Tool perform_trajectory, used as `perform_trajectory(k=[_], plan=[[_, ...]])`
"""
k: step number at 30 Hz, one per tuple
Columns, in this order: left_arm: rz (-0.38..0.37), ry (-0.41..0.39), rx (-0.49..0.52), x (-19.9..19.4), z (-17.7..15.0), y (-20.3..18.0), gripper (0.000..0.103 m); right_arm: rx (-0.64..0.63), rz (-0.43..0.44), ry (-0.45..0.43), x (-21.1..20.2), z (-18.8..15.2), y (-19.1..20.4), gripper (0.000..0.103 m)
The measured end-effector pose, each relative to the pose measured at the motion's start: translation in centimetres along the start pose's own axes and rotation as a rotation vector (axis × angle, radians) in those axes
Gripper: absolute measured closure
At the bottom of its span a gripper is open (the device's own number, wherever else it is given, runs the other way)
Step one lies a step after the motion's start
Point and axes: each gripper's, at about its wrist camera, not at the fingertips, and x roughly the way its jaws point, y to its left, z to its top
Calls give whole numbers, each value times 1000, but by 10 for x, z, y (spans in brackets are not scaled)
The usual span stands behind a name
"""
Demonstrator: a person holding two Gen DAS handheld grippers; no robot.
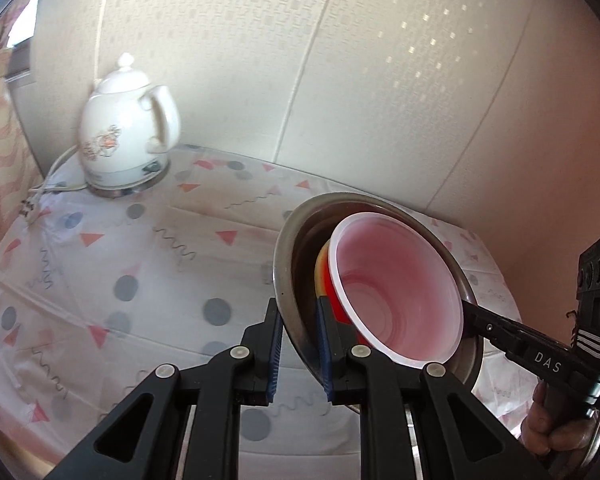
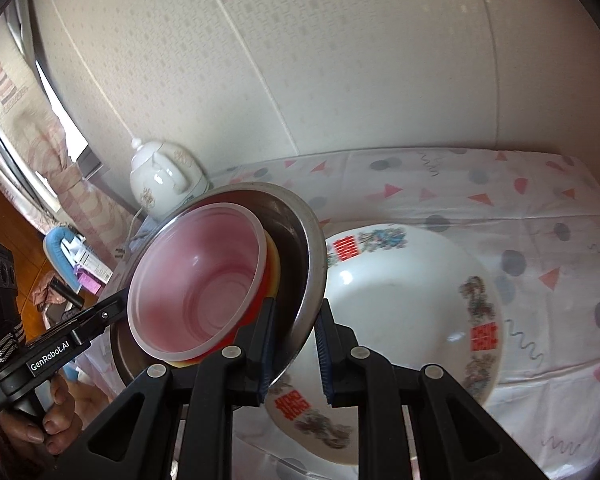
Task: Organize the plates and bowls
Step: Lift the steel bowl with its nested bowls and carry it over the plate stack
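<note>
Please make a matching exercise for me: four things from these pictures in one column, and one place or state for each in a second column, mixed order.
1. steel bowl
2. plastic bowl
3. kettle
4. white plate

a. nested inside the metal one
b. stands at the table's far corner, by the wall
c. rim gripped by both claws, tilted
d. lies on the tablecloth, with red characters

Pairs: 1-c, 2-a, 3-b, 4-d

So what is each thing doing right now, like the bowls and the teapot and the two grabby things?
Metal bowl: lifted and tilted, held by its rim on both sides.
Red plastic bowl: nested inside the metal bowl, empty.
Left tool: shut on the metal bowl's rim.
Right tool: shut on the opposite rim.
White patterned bowl: on the table, upright, empty.
Teapot: on its base, lid on.
</note>
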Motion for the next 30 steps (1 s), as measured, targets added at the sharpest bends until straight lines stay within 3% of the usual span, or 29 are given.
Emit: perform_trajectory(k=[12,30], plan=[[-104,88,49,33,-1,-46,86,79,-96,-21,-25,-7,-40,84],[-110,167,74,65,-14,-62,85,122,-159,2,-23,-18,-61,84]])
